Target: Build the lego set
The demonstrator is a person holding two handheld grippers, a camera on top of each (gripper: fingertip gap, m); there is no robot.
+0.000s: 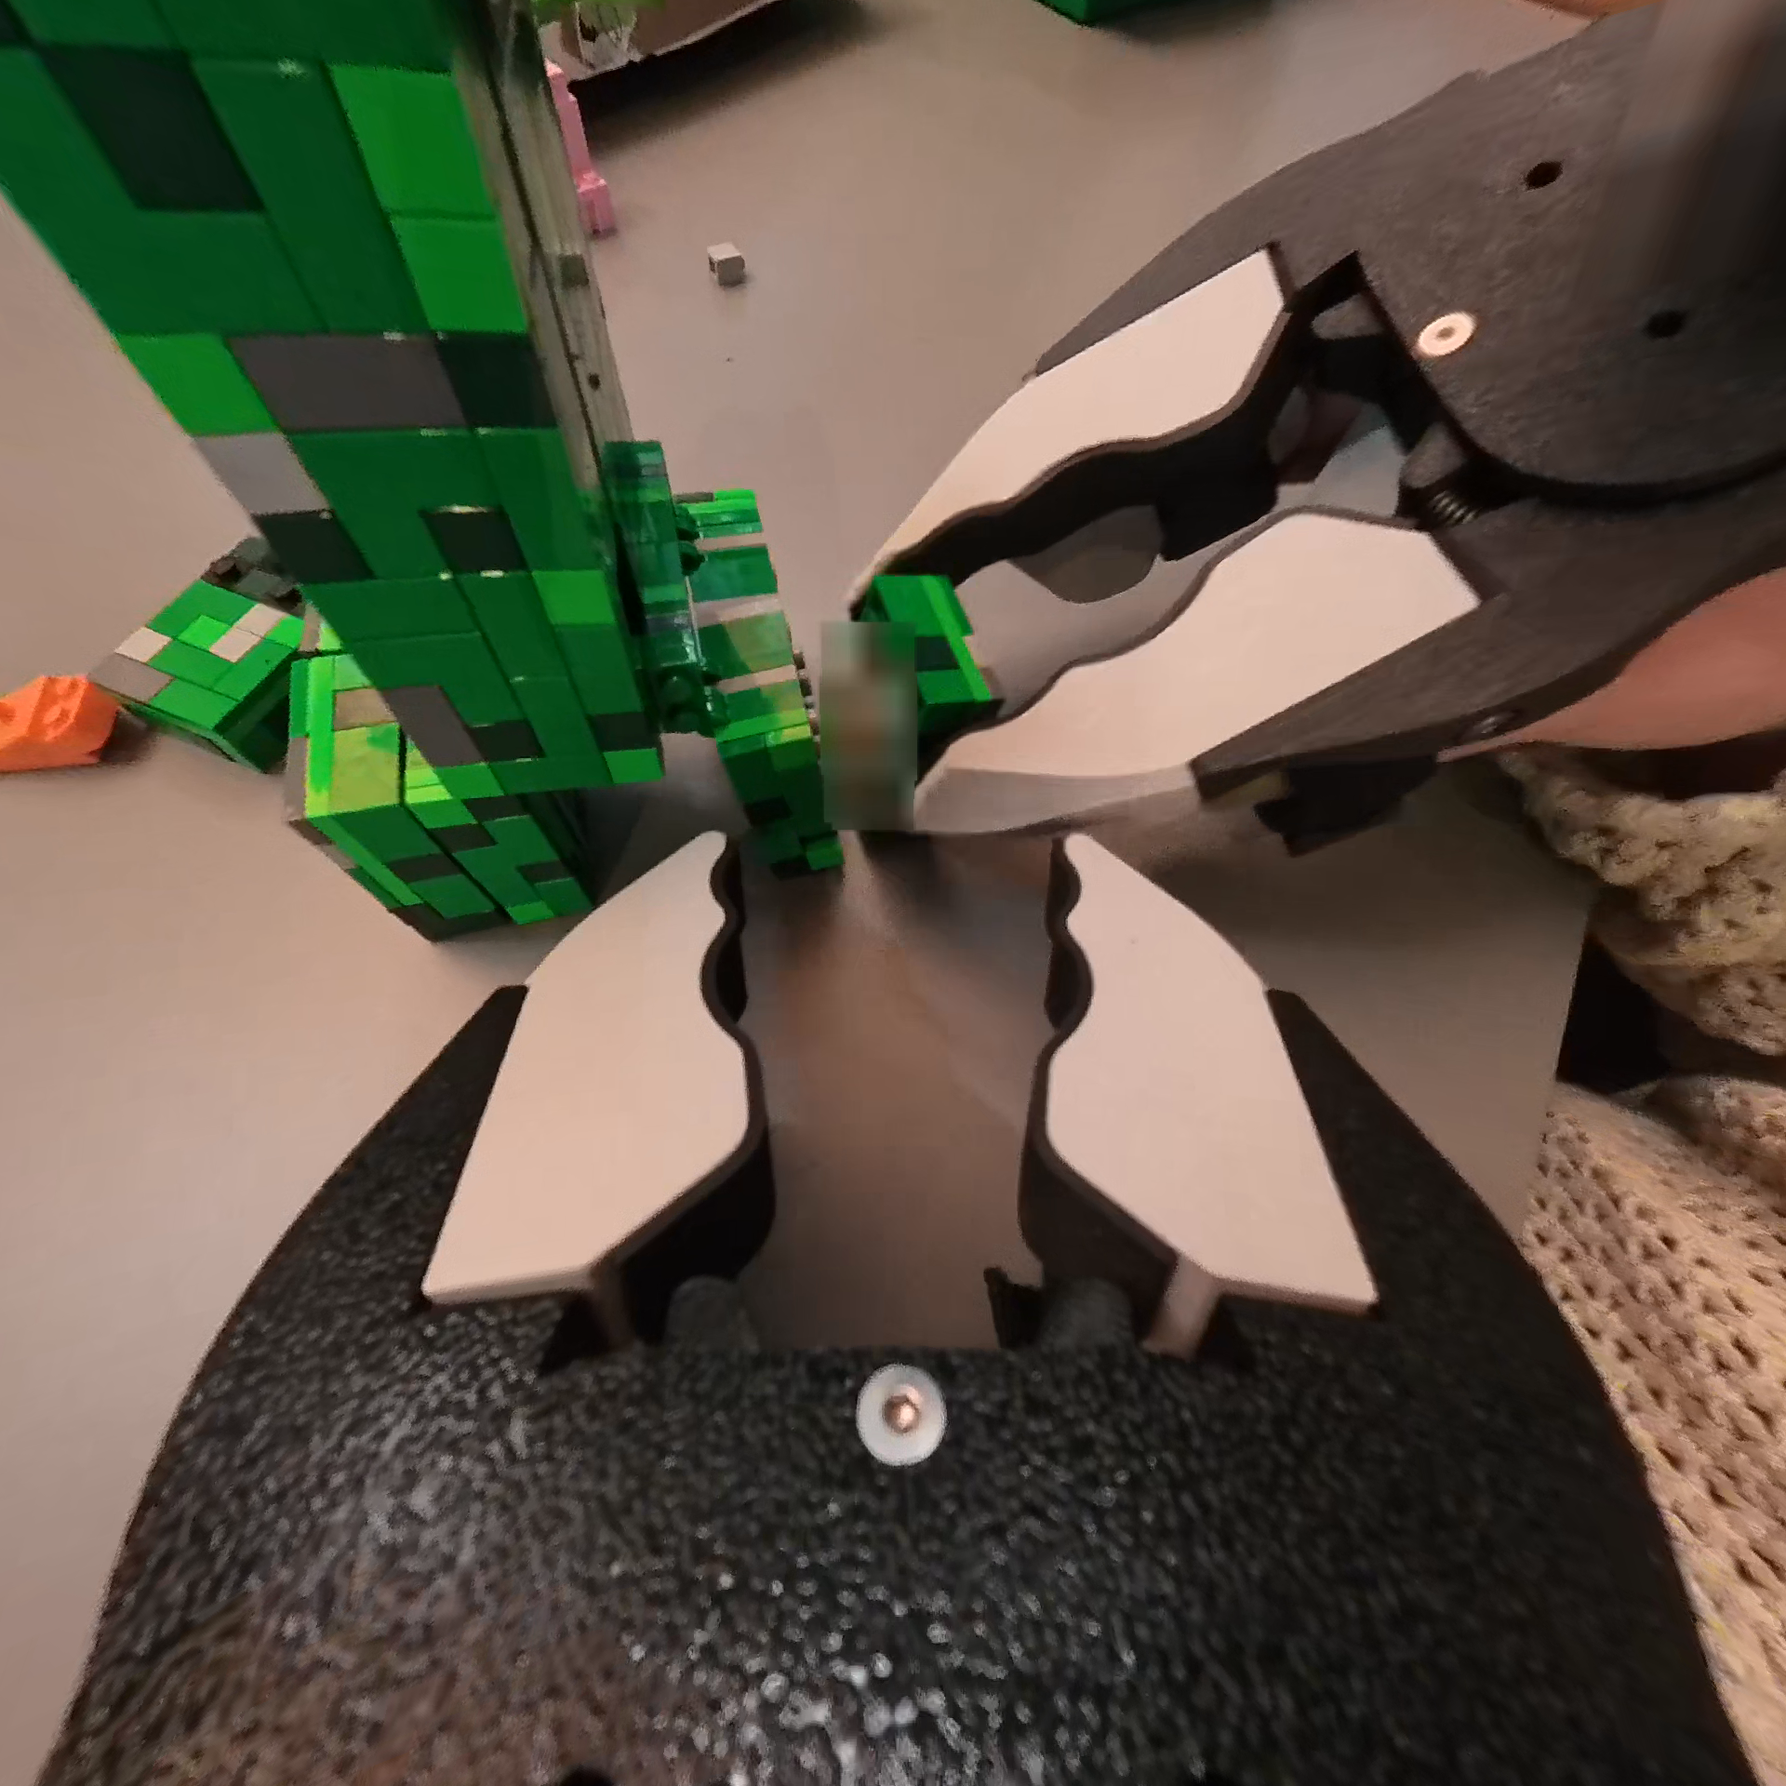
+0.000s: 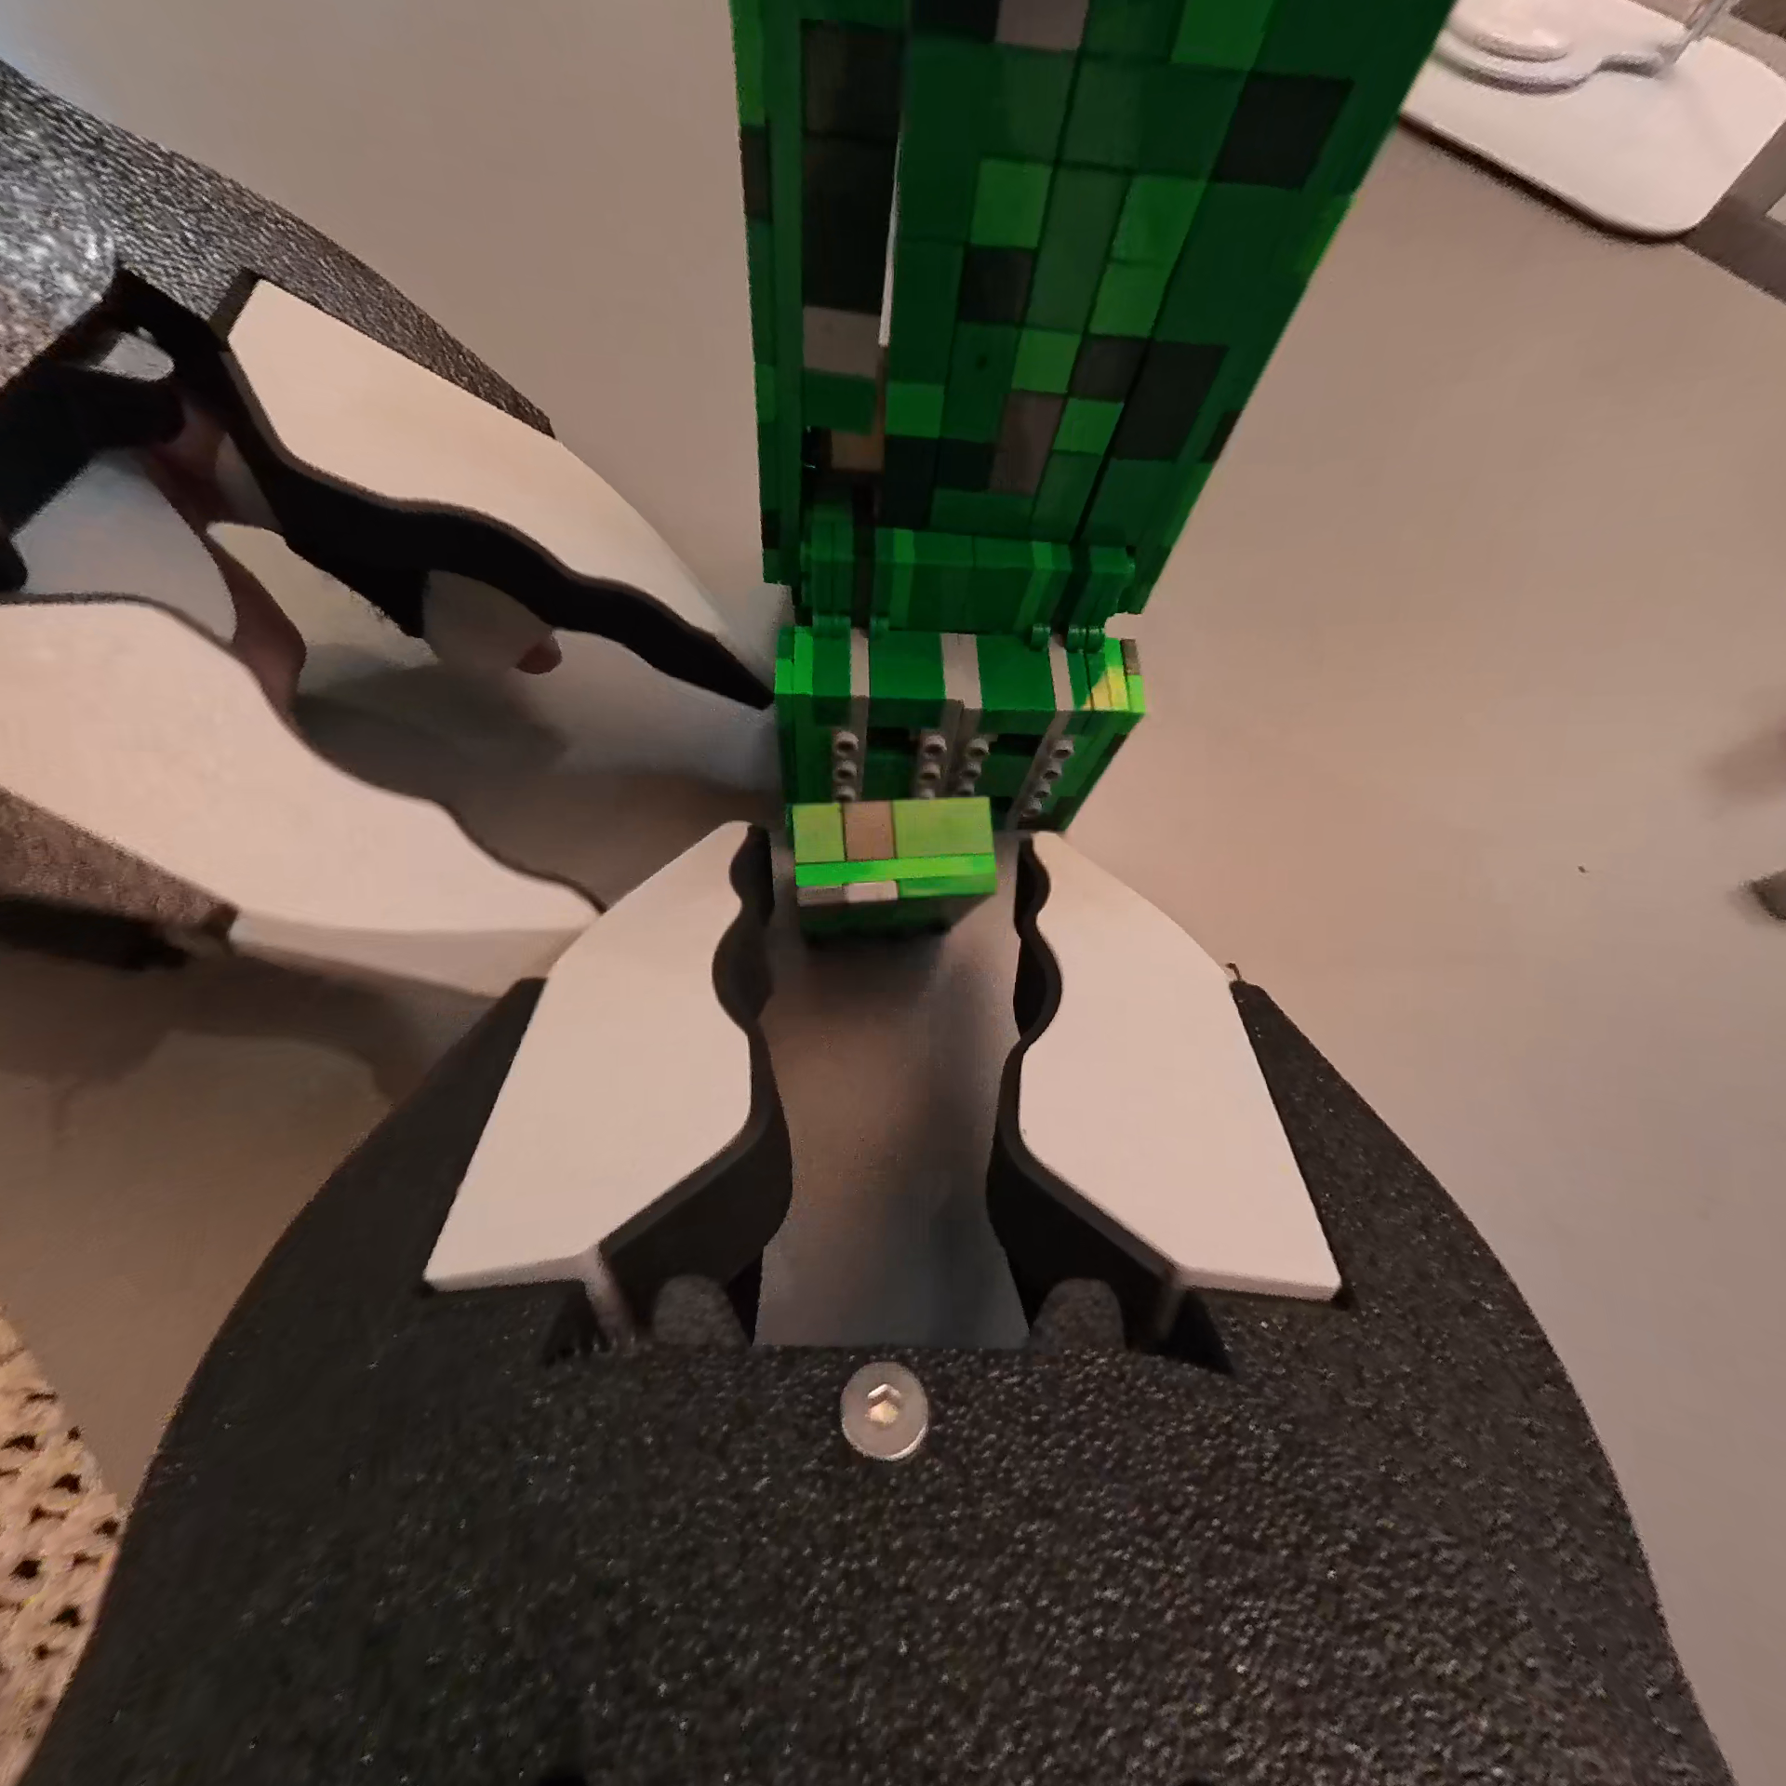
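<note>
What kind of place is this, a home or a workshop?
Probably a home table: a plain grey tabletop, loose toy bricks beside a green model, and a knitted fabric at the edge.

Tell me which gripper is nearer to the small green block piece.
Right. The right gripper has the small green block piece between its fingertips; the left gripper sits open, farther from it.

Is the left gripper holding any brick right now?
No, the left gripper is open with only bare table between its fingers.
</note>
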